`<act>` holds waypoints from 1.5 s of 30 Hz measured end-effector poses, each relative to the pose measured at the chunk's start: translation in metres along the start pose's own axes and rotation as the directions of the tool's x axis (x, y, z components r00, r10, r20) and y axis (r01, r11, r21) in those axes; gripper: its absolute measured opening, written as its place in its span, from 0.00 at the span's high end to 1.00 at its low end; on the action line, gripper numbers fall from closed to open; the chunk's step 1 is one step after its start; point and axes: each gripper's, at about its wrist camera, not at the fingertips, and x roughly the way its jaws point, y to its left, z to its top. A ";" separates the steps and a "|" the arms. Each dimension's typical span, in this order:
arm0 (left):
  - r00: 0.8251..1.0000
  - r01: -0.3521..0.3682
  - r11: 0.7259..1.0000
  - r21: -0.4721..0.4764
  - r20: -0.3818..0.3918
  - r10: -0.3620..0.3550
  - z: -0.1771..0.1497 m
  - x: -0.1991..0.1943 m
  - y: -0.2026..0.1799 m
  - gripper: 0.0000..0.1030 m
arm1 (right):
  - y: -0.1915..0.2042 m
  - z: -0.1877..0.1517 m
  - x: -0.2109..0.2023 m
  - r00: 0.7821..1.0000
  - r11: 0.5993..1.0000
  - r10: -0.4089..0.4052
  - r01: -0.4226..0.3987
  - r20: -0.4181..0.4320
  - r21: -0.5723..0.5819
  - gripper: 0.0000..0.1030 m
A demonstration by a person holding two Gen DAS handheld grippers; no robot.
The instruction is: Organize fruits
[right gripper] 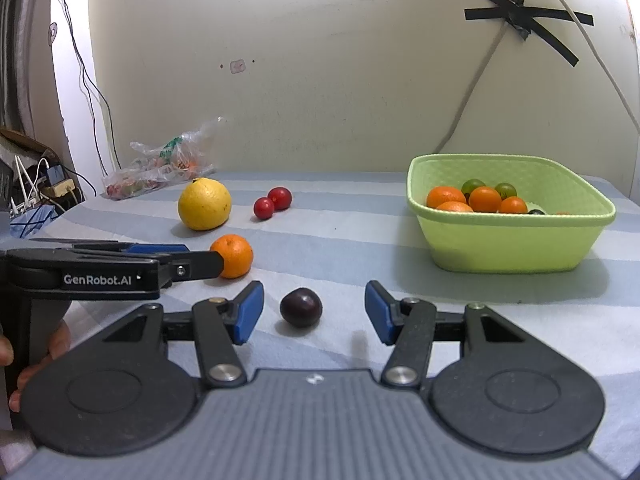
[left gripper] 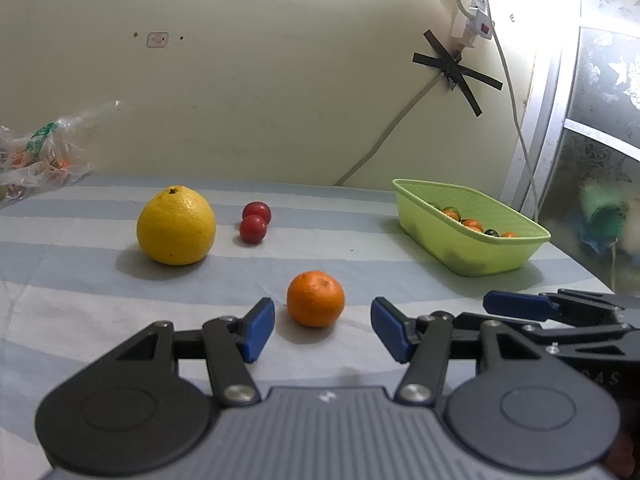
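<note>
On the striped cloth point(left gripper: 360, 220), seen from the left wrist, an orange point(left gripper: 315, 299) sits right in front of the left gripper point(left gripper: 323, 330). Its two blue pads point(left gripper: 258, 330) stand apart, one on each side of the orange, and they do not touch it. Farther back is a big yellow fruit point(left gripper: 176, 225). Beside it, two small red fruits point(left gripper: 254, 222) touch each other. Off to the right is a green basket point(left gripper: 480, 252) with little orange and dark fruits inside. The right gripper point(left gripper: 520, 306) pokes in from the right edge, and this view does not show how it stands. A crinkly plastic bag point(left gripper: 40, 152) lies at the far left by the wall.

From the right wrist, a dark purple plum point(right gripper: 301, 307) lies on the cloth point(right gripper: 360, 248) between the open pads of the right gripper point(right gripper: 314, 312). The pads are apart and do not touch it. The left gripper point(right gripper: 192, 258) reaches in from the left, with its tip by the orange point(right gripper: 234, 255). A hand point(right gripper: 56, 344) holds its handle. The yellow fruit point(right gripper: 204, 204) and the two red fruits point(right gripper: 272, 203) are behind. The green basket point(right gripper: 508, 248) stands at the right, holding orange, green and dark fruits. The plastic bag point(right gripper: 160, 164) rests against the wall.
</note>
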 end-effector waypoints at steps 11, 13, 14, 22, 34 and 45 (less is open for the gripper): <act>0.999 0.036 0.999 0.011 0.017 -0.036 -0.001 -0.003 -0.001 0.47 | 0.001 -0.001 0.000 1.000 1.000 -0.019 0.019 -0.003 0.011 0.43; 0.999 0.040 0.999 0.013 0.017 -0.040 -0.001 -0.003 -0.001 0.47 | 0.001 -0.001 0.000 1.000 1.000 -0.020 0.020 -0.001 0.016 0.43; 0.999 0.042 0.999 0.015 0.017 -0.042 -0.001 -0.003 -0.002 0.47 | 0.000 -0.001 0.000 1.000 1.000 -0.020 0.020 -0.001 0.019 0.43; 0.998 0.059 0.998 0.023 0.009 -0.060 -0.001 -0.001 -0.002 0.46 | -0.002 0.000 0.003 1.000 0.999 -0.025 0.025 -0.011 0.034 0.43; 0.985 0.143 0.986 0.081 0.088 -0.150 -0.003 -0.010 -0.008 0.43 | -0.010 0.001 0.011 0.999 0.996 -0.015 0.018 -0.045 0.082 0.43; 0.985 0.155 0.987 0.038 0.072 -0.157 0.001 -0.006 -0.004 0.42 | -0.015 0.002 0.012 0.998 0.996 0.019 -0.013 -0.061 0.089 0.43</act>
